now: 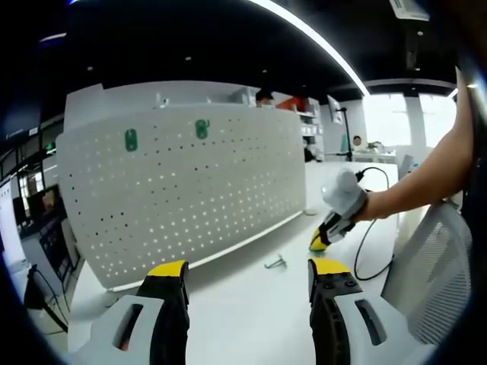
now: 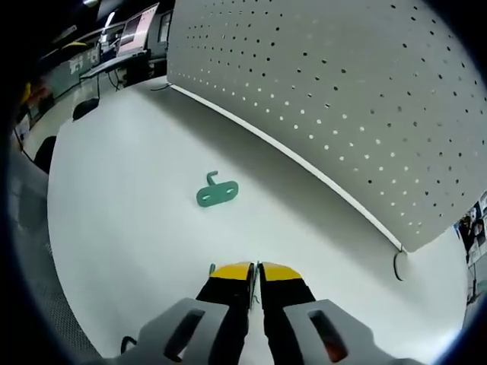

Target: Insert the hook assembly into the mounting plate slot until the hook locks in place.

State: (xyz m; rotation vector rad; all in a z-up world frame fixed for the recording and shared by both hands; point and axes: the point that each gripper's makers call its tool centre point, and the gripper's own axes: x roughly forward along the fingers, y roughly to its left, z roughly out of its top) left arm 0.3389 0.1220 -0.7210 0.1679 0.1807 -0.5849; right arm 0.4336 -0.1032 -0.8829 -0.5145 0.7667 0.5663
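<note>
Bright overhead strip light [image 1: 319, 42] — window glare, heavy fisheye bending at edges.

We see a matt white perforated pegboard [image 2: 335, 91], seemingly painted metal, above a smooth white table [image 2: 129, 198] carrying a matt green hook plate [image 2: 218, 193].

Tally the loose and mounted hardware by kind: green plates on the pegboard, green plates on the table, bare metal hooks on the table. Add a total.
Green plates mounted on the pegboard: 2, one at and one at
Green plates lying on the table: 1
Metal hooks on the table: 1
Total: 4
</note>
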